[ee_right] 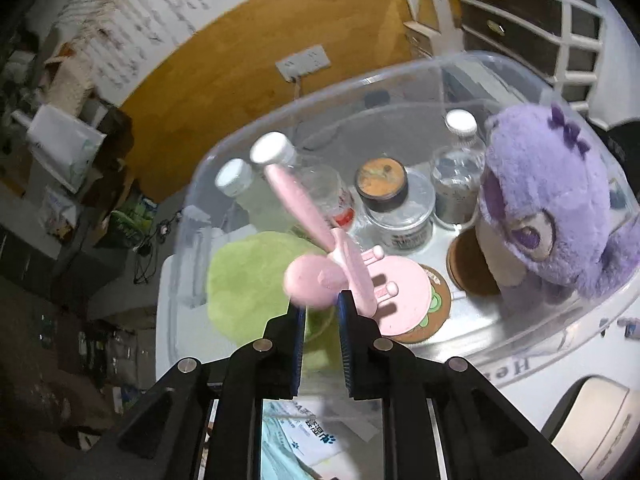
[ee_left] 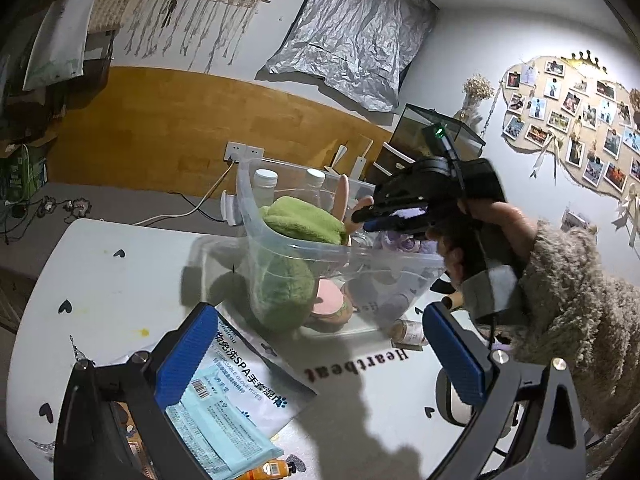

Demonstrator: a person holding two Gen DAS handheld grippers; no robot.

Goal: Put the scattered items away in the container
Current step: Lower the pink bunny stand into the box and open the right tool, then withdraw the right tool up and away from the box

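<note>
A clear plastic bin (ee_left: 304,250) (ee_right: 400,80) stands on the white table (ee_left: 120,280). It holds a green plush (ee_left: 296,220) (ee_right: 248,276), a purple plush (ee_right: 552,200), bottles (ee_right: 456,176), a jar (ee_right: 384,188) and coasters (ee_right: 432,308). My right gripper (ee_right: 320,304) (ee_left: 362,216) is over the bin, its fingers nearly closed around the base of a pink rabbit-eared toy (ee_right: 320,256). My left gripper (ee_left: 320,344) is open over the table, near a pack of wet wipes (ee_left: 240,392) and a small bottle (ee_left: 408,330) outside the bin.
An orange tube (ee_left: 268,470) lies at the table's near edge. A white object (ee_right: 596,428) sits at the right of the table. A dark drawer unit (ee_right: 520,20) and a wall socket (ee_left: 240,152) with a cable are behind the bin.
</note>
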